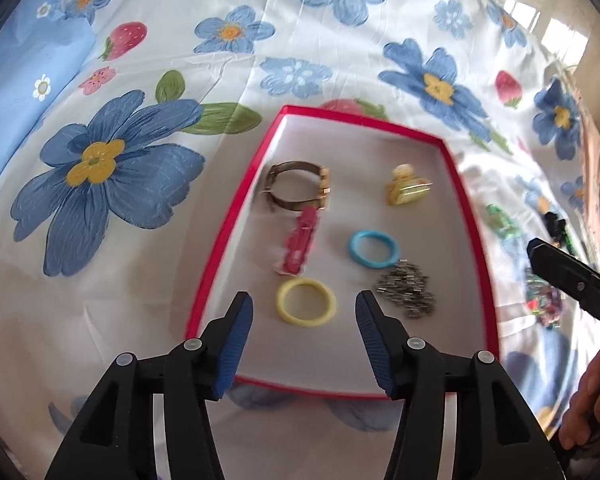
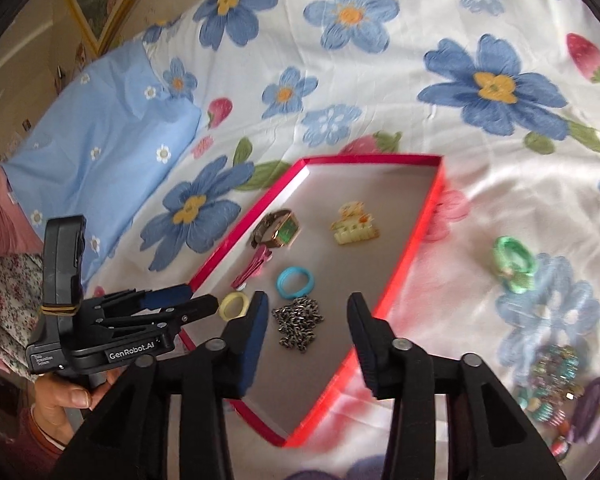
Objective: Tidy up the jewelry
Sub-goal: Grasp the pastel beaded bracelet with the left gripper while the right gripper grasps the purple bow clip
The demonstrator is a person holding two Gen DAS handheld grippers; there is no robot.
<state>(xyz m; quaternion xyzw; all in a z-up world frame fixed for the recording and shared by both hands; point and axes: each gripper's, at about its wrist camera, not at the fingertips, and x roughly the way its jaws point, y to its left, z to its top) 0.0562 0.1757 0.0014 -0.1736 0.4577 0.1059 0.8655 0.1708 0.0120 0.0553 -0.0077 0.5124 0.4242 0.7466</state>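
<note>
- Jewelry sits mostly inside a shallow red-rimmed box [image 1: 216,248] with a pale grey floor, lying on a white bedspread [image 1: 240,52] printed with blue flowers and strawberries; a light blue pillow [image 2: 100,120] lies at the bedspread's far left in the right wrist view.
- Left gripper [image 1: 304,344] hovers over the near end of the box with its blue-padded jaws parted and nothing between them; the yellow ring shows in the gap beyond the tips.
- Right gripper [image 2: 308,340] is likewise spread and empty, above the chain, over the box's near right side.
- A hand [image 2: 60,400] holds the left tool's handle at the lower left of the right wrist view.
- Wristwatch [image 1: 300,186], brown strap and gold case, lies at the far left of the box, touching the tip of a red hair clip [image 1: 300,240] just nearer.
- Cream hair claw [image 1: 406,190] sits at the far right of the box.
- Dark metal chain [image 1: 406,290] lies bunched at the near right, just beside the blue ring.
- Blue ring [image 1: 374,248] lies flat in the middle; yellow ring [image 1: 306,302] lies flat nearer, to its left.
- Outside the box, on the bedspread to its right: a green hair tie [image 2: 514,266] and, nearer, a blurred heap of beaded pieces [image 2: 552,388].
</note>
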